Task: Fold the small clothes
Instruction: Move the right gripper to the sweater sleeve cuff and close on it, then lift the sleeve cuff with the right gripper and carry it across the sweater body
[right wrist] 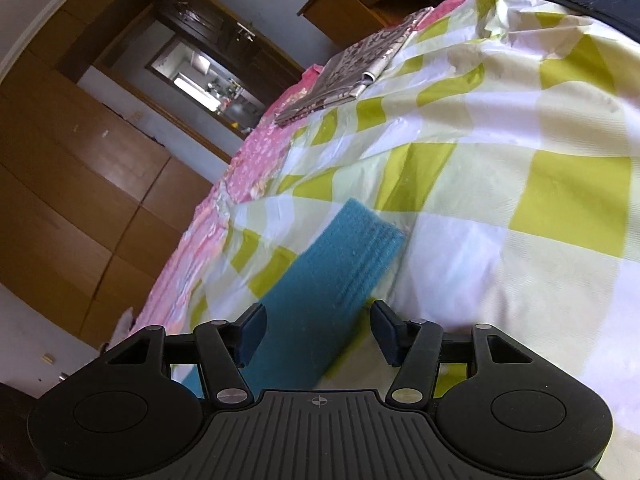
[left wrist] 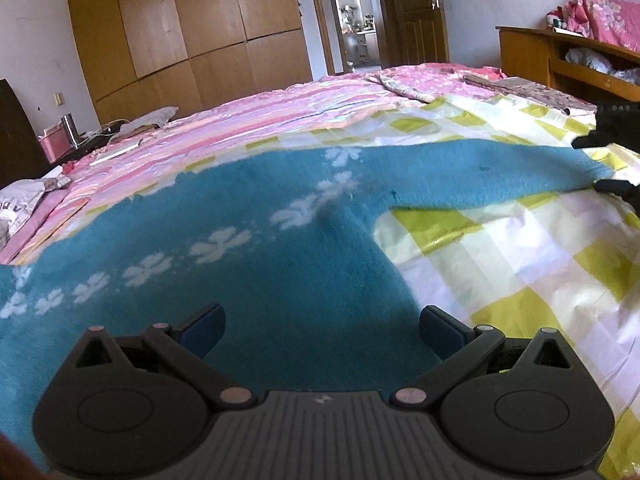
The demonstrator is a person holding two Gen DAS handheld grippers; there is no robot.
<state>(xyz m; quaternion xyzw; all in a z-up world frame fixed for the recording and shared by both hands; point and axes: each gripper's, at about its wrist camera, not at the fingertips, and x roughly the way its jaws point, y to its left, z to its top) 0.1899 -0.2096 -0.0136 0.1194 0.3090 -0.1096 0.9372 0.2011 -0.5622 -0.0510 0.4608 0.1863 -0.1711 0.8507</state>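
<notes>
A teal knitted sweater (left wrist: 280,248) with a row of white flower shapes lies flat on a yellow-and-white checked sheet (left wrist: 500,264). My left gripper (left wrist: 322,334) is open, low over the sweater's body, jaws wide apart with nothing between them. One sleeve (left wrist: 500,176) stretches out to the right. My right gripper (left wrist: 608,164) shows at its end in the left wrist view. In the right wrist view the right gripper (right wrist: 318,332) is open with the sleeve's ribbed cuff (right wrist: 360,248) just ahead of and between its jaws.
The bed has a pink striped cover (left wrist: 240,120) beyond the checked sheet. A folded patterned cloth (right wrist: 344,76) lies at the bed's far side. A wooden wardrobe (left wrist: 180,28), an open doorway (left wrist: 360,20) and a wooden headboard shelf (left wrist: 560,56) surround the bed.
</notes>
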